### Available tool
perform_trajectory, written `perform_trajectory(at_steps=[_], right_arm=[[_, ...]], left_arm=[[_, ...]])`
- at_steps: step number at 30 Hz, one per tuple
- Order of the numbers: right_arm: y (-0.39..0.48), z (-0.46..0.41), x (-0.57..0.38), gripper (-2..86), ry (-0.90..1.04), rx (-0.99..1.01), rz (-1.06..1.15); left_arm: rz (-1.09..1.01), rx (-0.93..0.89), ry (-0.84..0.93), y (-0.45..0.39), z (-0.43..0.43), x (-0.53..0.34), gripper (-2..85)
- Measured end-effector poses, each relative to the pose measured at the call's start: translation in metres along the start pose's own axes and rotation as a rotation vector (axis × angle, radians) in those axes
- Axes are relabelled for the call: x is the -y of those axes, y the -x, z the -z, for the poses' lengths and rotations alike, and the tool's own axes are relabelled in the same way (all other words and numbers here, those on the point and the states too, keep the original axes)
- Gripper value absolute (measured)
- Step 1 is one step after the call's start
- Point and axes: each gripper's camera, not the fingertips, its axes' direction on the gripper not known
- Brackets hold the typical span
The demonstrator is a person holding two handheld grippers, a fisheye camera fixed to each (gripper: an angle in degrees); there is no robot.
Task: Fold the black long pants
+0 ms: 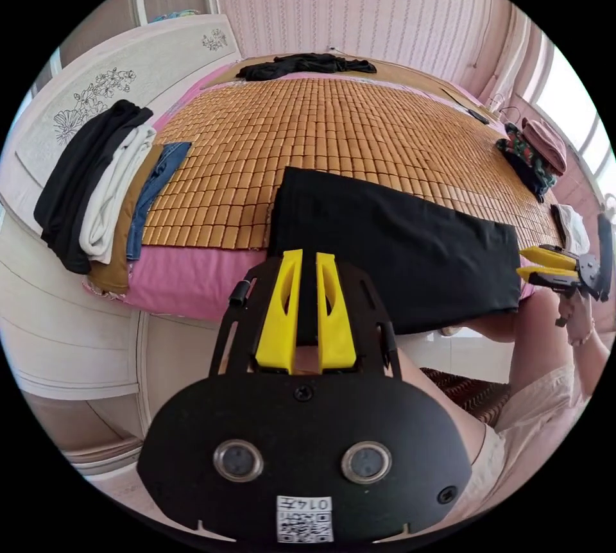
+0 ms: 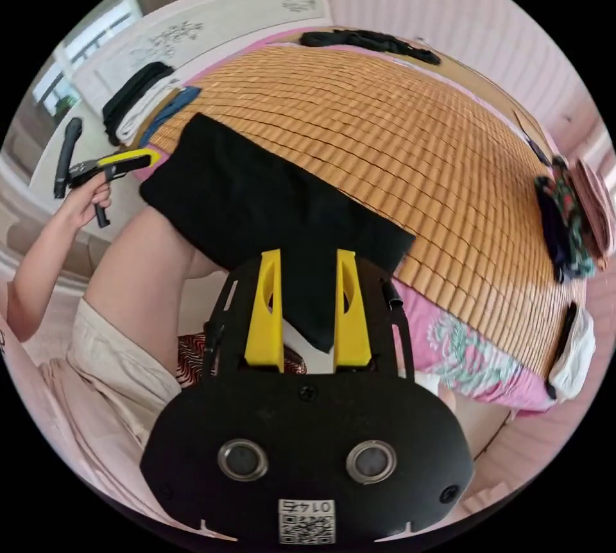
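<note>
Left gripper view: looked across bed topped with bamboo mat. Black pants folded into a long rectangle, laid along near edge of mat, one end hanging over pink sheet. Left gripper hovered just short of pants edge, jaws a narrow slot apart, nothing between them. Right gripper seen at far right, beside other end of pants, jaws slightly parted, not pinching cloth; hand gripped its handle. Stack of folded clothes draped at headboard side; dark garment lay at far edge of mat; colourful pile at right edge. Right gripper view: same pants ran diagonally over mat, near corner drooping past bed edge between jaws of right gripper. Jaws wide apart, cloth behind them rather than clamped. Left gripper held in hand at left, close to pants' far end, apart from it; gap between jaws too small to judge here. Person's leg pressed up under hanging cloth. Dark garment at far side.
</note>
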Motion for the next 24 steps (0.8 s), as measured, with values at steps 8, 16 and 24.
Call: perform_trajectory(at_steps=[8, 16, 24], right_arm=[[-0.124, -0.008, -0.041, 12.2, 0.153, 0.312, -0.524], [-0.129, 0.014, 0.008, 3.6, 0.172, 0.327, -0.341], [-0.202, 0.102, 0.067, 3.4, 0.015, 0.308, -0.318]], left_arm=[[-0.006, 0.023, 0.01, -0.003, -0.034, 0.027, 8.3], [0.158, -0.021, 0.071, 0.06, -0.07, 0.02, 6.4], [0.135, -0.198, 0.021, 0.034, -0.097, 0.046, 5.0]])
